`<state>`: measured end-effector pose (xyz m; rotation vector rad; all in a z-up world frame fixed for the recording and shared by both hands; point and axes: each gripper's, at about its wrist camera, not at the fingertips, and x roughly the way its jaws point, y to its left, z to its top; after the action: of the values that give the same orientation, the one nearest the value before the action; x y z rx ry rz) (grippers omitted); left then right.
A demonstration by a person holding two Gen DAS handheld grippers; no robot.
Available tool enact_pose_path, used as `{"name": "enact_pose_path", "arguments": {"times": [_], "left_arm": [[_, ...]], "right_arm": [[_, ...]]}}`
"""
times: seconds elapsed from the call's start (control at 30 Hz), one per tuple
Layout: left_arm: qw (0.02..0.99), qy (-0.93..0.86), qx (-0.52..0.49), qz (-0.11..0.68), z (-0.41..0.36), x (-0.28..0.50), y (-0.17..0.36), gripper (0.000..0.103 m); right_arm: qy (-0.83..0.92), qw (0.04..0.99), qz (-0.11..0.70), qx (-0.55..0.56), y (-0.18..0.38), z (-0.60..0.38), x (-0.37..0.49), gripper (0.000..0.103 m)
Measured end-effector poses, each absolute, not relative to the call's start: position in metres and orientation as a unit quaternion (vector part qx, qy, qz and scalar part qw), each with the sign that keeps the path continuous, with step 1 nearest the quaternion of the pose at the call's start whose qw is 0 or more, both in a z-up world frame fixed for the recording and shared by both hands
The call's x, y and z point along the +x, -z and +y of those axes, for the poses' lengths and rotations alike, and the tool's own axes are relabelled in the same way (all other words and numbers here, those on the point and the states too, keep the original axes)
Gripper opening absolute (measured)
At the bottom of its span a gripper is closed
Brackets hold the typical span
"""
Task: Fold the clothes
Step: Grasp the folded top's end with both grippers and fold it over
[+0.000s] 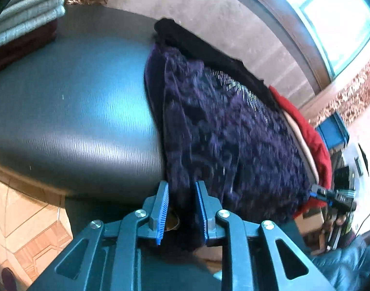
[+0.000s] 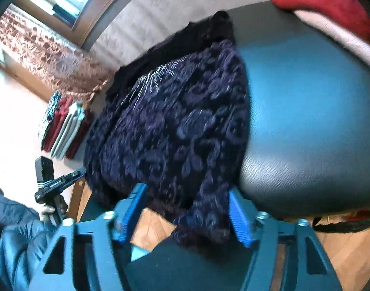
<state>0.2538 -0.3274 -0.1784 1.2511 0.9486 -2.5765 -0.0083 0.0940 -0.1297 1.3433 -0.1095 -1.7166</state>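
While the purple patterned garment (image 1: 228,133) lay on the dark worktop (image 1: 75,101), both part-open tools, left tool (image 1: 181,208) and right tool (image 2: 187,214), straddled its hem unclamped; folded stack (image 1: 27,14) beyond, red cloth (image 2: 330,4) showing clearest from the right.

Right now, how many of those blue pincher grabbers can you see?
2. The left gripper is at the purple garment's near edge; the right gripper is at its other near corner.

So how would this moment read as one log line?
step: fold purple garment | left gripper: fabric between jaws | right gripper: open around hem | table
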Motion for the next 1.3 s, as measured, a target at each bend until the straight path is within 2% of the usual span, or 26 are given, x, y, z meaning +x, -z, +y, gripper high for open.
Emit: {"name": "enact_pose_path", "arguments": {"times": [0.43, 0.53, 0.6, 0.67, 0.8, 0.83, 0.93, 1.07, 1.17, 1.3], "left_arm": [[-0.01, 0.832, 0.465, 0.302, -0.313, 0.244, 0.21, 0.026], [-0.005, 0.83, 0.468, 0.305, -0.321, 0.252, 0.212, 0.03], [-0.005, 0.827, 0.464, 0.317, -0.325, 0.253, 0.215, 0.035], [-0.01, 0.825, 0.461, 0.328, -0.325, 0.248, 0.218, 0.039], [-0.054, 0.818, 0.489, 0.297, -0.302, 0.226, 0.225, 0.042], [-0.064, 0.817, 0.496, 0.289, -0.298, 0.223, 0.226, 0.039], [-0.085, 0.816, 0.505, 0.267, -0.288, 0.219, 0.221, 0.011], [-0.105, 0.824, 0.469, 0.301, -0.295, 0.237, 0.195, 0.009], [-0.132, 0.829, 0.417, 0.348, -0.307, 0.254, 0.167, 0.009], [-0.161, 0.846, 0.349, 0.37, -0.326, 0.26, 0.126, 0.009]], "right_arm": [[0.649, 0.476, 0.002, 0.593, 0.17, 0.075, 0.009, 0.053], [0.655, 0.475, 0.007, 0.587, 0.167, 0.078, 0.01, 0.042], [0.661, 0.469, 0.014, 0.586, 0.168, 0.078, 0.009, 0.028], [0.66, 0.469, 0.02, 0.587, 0.17, 0.077, 0.009, 0.019], [0.659, 0.472, 0.037, 0.584, 0.168, 0.072, 0.013, 0.013], [0.66, 0.472, 0.043, 0.583, 0.167, 0.071, 0.014, 0.012], [0.661, 0.477, 0.044, 0.578, 0.16, 0.069, 0.018, 0.009], [0.66, 0.506, 0.007, 0.555, 0.133, 0.07, 0.026, 0.009], [0.656, 0.536, -0.031, 0.53, 0.104, 0.07, 0.031, 0.009], [0.655, 0.574, -0.068, 0.487, 0.065, 0.063, 0.028, 0.008]]}}
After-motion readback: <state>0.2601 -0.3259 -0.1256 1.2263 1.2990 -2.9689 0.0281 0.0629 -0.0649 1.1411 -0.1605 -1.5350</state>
